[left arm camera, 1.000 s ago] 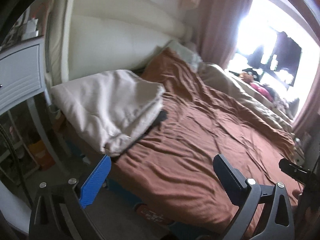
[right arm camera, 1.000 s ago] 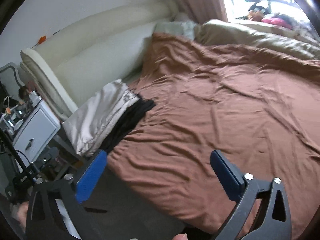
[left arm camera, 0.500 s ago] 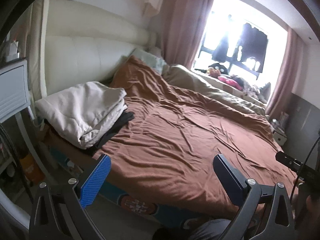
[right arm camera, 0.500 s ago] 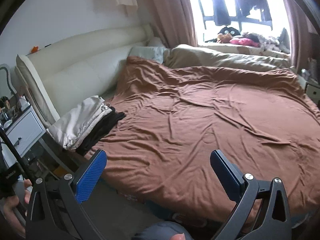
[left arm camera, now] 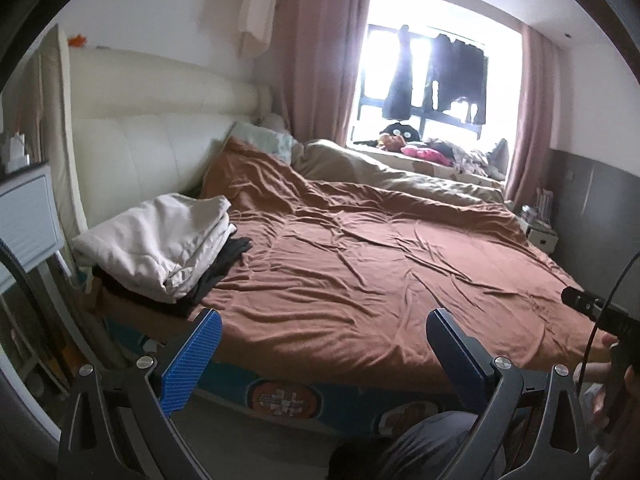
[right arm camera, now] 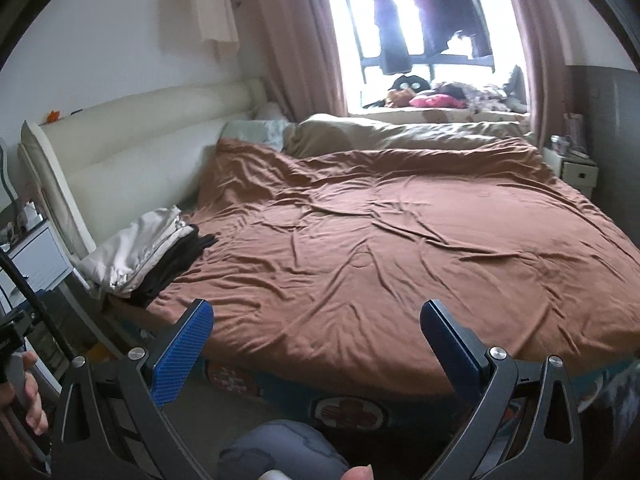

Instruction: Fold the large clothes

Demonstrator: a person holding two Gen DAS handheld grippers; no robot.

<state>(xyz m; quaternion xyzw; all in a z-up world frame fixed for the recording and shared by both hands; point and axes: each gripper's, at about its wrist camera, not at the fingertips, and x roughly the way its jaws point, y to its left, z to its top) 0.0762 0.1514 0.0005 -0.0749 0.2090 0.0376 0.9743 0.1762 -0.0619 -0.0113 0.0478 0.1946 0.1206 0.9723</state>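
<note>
you've pulled back from the folded pile; both tools, left tool and right tool, are spread, holding nothing, so that fold looks done.

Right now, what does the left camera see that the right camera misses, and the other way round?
Only the left view shows the other tool's dark handle at its right edge, gripped by a hand, and the white cabinet front up close. Only the right view shows a hand at its left edge and a fingertip at the bottom. Both show open blue-padded tongs, left tongs and right tongs, the brown bedcover, the folded pale cloth over dark clothes, and the window.
</note>
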